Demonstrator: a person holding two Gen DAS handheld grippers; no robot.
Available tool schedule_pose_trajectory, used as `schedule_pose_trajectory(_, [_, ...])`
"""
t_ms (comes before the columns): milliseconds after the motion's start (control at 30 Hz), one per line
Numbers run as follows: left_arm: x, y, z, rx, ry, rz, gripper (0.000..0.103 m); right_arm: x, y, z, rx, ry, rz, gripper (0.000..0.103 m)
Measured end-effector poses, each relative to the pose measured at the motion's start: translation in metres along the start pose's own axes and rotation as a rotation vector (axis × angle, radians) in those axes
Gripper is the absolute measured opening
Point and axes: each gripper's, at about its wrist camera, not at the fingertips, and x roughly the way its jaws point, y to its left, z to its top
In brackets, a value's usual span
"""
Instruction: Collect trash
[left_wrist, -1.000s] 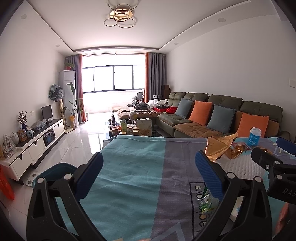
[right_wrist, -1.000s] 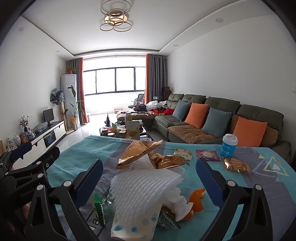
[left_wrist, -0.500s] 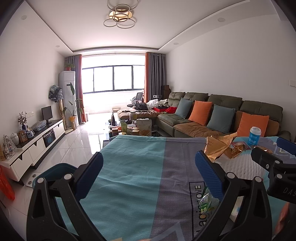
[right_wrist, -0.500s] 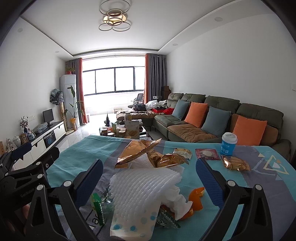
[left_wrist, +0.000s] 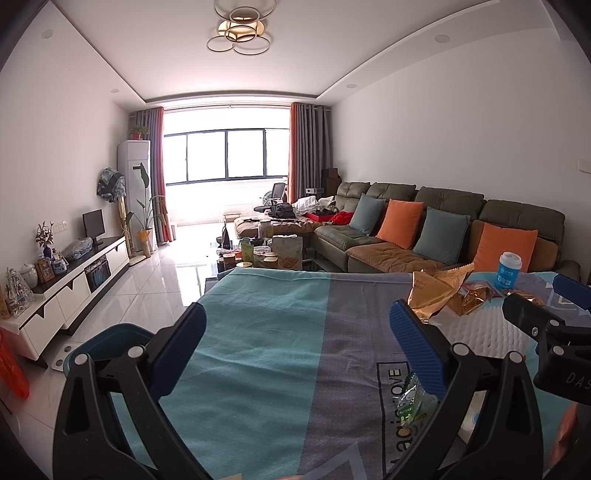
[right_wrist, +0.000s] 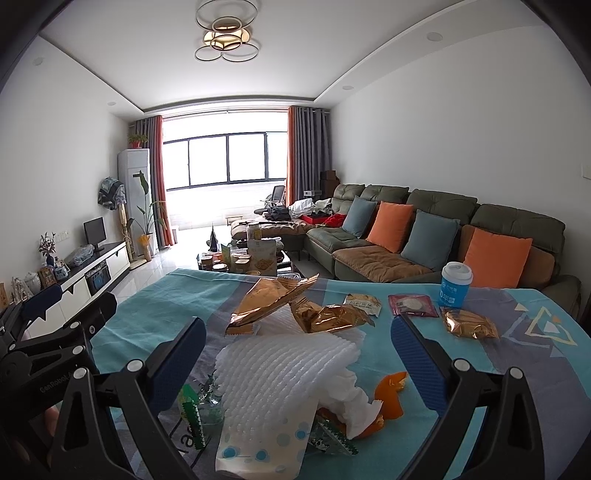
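Observation:
Trash lies on a table with a teal and grey cloth (right_wrist: 155, 314). In the right wrist view a white foam sheet (right_wrist: 280, 373) lies over tissue and orange peel (right_wrist: 391, 395), with gold wrappers (right_wrist: 273, 302) behind it, small snack packets (right_wrist: 410, 304) and a blue paper cup (right_wrist: 456, 290). A green wrapper (right_wrist: 190, 413) lies at the left. My right gripper (right_wrist: 295, 354) is open and empty, above the foam sheet. My left gripper (left_wrist: 295, 347) is open and empty over bare cloth (left_wrist: 258, 332), left of the trash. The gold wrapper (left_wrist: 436, 291) and cup (left_wrist: 509, 269) show at its right.
A blue bin (left_wrist: 107, 343) stands on the floor left of the table. A sofa with orange and blue cushions (right_wrist: 443, 236) runs along the right wall. A cluttered coffee table (right_wrist: 243, 258) stands beyond the table. A white TV cabinet (left_wrist: 74, 288) lines the left wall.
Both views have shifted very slightly. Both grippers stay open and nothing on the table has moved.

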Motion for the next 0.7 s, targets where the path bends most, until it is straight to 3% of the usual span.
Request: schedule_pose_trajectory(700, [0.0030, -0.0012, -0.0031, -0.001, 0.011, -0.006, 0.098, 0.0007, -0.0018, 0.0000, 0.002, 0.016, -0.001, 0.097])
